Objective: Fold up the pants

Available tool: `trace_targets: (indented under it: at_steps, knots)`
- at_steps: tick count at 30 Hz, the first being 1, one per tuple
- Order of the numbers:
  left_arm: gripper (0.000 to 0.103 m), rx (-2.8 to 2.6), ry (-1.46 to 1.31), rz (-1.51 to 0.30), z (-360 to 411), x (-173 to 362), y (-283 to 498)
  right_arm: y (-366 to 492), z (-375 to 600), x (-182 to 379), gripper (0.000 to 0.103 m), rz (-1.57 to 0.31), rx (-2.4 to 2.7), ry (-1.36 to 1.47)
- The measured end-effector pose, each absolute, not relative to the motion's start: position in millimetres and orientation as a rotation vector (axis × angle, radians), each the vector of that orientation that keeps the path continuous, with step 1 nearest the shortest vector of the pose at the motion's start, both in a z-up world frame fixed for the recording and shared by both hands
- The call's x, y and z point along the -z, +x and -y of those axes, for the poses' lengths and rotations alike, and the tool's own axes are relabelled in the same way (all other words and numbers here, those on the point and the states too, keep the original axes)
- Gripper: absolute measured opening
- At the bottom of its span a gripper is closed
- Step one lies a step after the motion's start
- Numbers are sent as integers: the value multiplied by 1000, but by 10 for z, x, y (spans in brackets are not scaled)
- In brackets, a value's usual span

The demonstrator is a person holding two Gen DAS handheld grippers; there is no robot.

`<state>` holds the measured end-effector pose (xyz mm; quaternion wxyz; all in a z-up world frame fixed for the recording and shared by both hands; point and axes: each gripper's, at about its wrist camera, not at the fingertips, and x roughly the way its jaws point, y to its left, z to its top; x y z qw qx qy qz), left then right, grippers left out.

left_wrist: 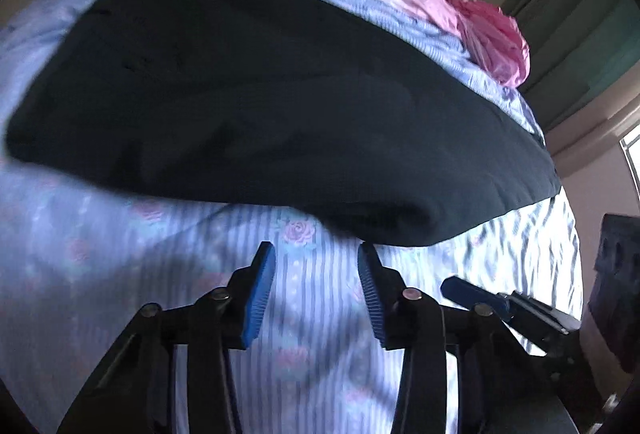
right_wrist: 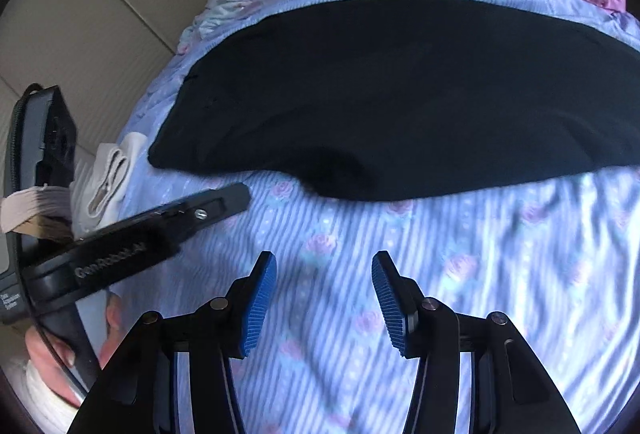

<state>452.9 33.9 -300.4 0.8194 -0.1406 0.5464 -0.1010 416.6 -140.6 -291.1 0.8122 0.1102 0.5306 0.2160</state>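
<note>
Striped floral bedsheet (left_wrist: 304, 314) lies under both tongs, left gripper (left_wrist: 316, 266) and right gripper (right_wrist: 324, 274) gaping and empty just short of the near edge of the black pants (left_wrist: 260, 106), so a low pinch could catch sheet with cloth.
</note>
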Motion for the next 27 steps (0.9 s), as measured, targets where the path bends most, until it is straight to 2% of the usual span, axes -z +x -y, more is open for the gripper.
trace_targets:
  at_steps: [4, 10, 15, 21, 27]
  knots:
    - [28, 239, -258, -1195, -292, 3198, 4697, 4322, 1425, 3012, 50, -1131, -445, 272]
    - [28, 232, -212, -1149, -381, 3103, 5026, 4477, 1333, 3090, 49, -1134, -493, 281]
    - [28, 233, -157, -1123, -392, 3010, 5257, 4683, 1227, 2954, 49, -1066, -510, 207]
    - [28, 230, -220, -1146, -486, 3021, 5603, 4884, 1212, 2796, 49, -991, -523, 140]
    - [28, 221, -242, -1162, -509, 3073, 5731, 5039, 1149, 2810, 49, -996, -576, 120]
